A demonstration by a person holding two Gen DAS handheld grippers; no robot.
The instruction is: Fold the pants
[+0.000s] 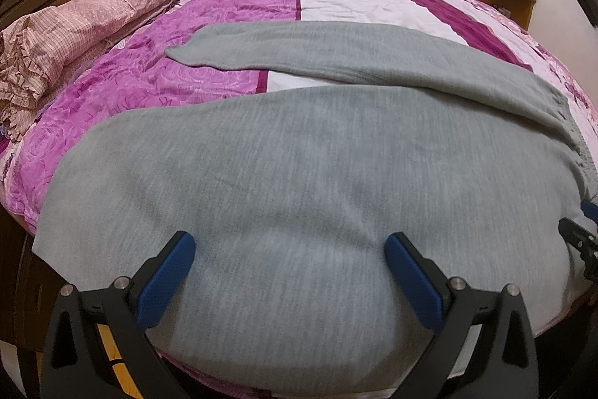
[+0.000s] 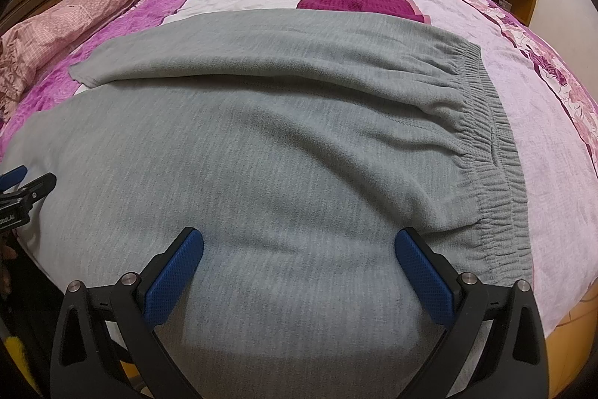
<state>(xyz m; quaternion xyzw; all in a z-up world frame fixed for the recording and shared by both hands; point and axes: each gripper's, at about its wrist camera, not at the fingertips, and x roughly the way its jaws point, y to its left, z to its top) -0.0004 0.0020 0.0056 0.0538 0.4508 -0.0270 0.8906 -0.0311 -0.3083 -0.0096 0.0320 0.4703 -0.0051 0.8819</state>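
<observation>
Two grippers, left gripper [image 1: 289,251] and right gripper [image 2: 299,247], hover with fingers spread, grasping nothing, above the grey fleece pants [image 2: 261,144] lying on the bed just ahead. Each should pinch the near leg's edge squarely, avoiding the pink-and-purple striped bedspread [image 2: 542,144] beneath.

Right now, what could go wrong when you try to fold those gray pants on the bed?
The near edge of the gray pants hangs over the bed's edge, so a tug might slide them off. Both tools, left tool and right tool, are open and holding nothing, so a pinch could catch only one layer. The far leg lies apart, so the fold could end up crooked.
</observation>
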